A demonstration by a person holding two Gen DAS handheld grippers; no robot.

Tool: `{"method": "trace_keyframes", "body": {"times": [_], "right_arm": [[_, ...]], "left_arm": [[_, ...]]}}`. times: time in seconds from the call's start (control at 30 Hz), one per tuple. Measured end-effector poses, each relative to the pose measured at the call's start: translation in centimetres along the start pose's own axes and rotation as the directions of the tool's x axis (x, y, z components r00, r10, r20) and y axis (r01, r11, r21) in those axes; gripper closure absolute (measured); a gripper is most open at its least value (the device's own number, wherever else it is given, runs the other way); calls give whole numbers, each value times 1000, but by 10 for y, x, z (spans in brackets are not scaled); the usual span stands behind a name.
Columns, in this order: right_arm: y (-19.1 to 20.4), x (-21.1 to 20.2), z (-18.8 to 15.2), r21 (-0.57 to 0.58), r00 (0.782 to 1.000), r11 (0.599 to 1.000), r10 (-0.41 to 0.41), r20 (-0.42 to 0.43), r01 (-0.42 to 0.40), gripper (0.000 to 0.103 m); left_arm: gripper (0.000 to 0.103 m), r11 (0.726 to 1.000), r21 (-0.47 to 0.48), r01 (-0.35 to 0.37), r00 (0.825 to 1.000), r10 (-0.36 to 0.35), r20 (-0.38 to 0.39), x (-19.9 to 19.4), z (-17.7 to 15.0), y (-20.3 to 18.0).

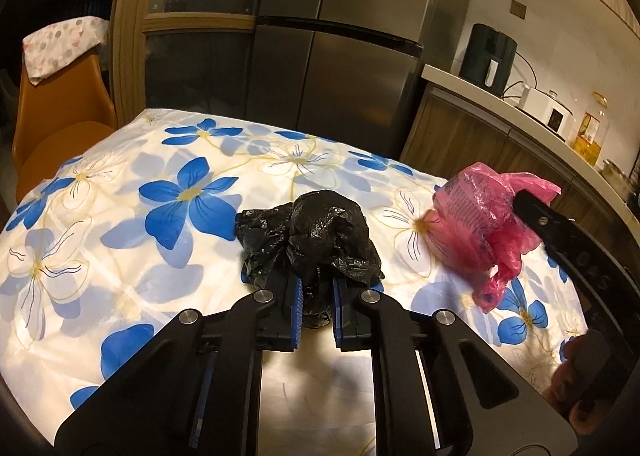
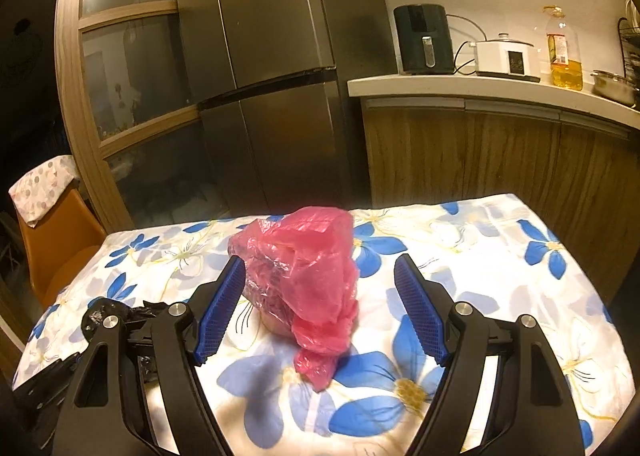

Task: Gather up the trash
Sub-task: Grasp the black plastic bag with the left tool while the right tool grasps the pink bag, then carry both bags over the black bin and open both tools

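Left tongs [image 1: 316, 298] clamped on the crumpled black bag [image 1: 316, 240], lying flat on the flowered counter [image 1: 120, 240]. Right tongs [image 2: 320, 308] spread wide around the upright pink bag [image 2: 304, 276], tail toward camera.

Print on the pink bag [image 1: 476, 215], too blurred to read

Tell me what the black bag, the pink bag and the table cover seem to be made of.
Black bag: thin glossy plastic film, crinkled with shiny creases. Pink bag: translucent plastic film, light passes through. Table cover: probably woven fabric, matte, floral print, soft folds.
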State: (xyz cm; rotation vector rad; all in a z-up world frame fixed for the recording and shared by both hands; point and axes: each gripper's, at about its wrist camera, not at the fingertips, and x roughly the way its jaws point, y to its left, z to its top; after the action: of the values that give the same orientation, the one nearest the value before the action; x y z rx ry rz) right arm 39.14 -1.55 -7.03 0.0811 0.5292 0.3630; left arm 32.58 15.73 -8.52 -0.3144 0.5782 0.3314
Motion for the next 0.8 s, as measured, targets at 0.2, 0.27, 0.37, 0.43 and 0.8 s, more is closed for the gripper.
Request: {"method": "trace_keyframes", "body": {"times": [0.2,0.27,0.37,0.43,0.8], "right_arm": [[5,18,-5,-8,998,999,31,-64,-31,61],[6,19,-6,-12,997,999,40,-71,-41,75],[8,20,-8,-21,995,998,54,-84,-56,89],[10,18,-9,-29,995,997,62,-82,-65,93],[-6,-45,-9,-9,995,995,99,-22,-99,95]], "left_arm": [[92,1000,0,3,1000,-3,0,1,0,0],[93,1000,0,3,1000,-3,0,1,-1,0],[93,1000,1,4,1000,-4,2,0,-1,0],[94,1000,-1,8,1000,-8,2,0,-1,0],[97,999,42,25,999,-27,37,-26,-1,-10]]}}
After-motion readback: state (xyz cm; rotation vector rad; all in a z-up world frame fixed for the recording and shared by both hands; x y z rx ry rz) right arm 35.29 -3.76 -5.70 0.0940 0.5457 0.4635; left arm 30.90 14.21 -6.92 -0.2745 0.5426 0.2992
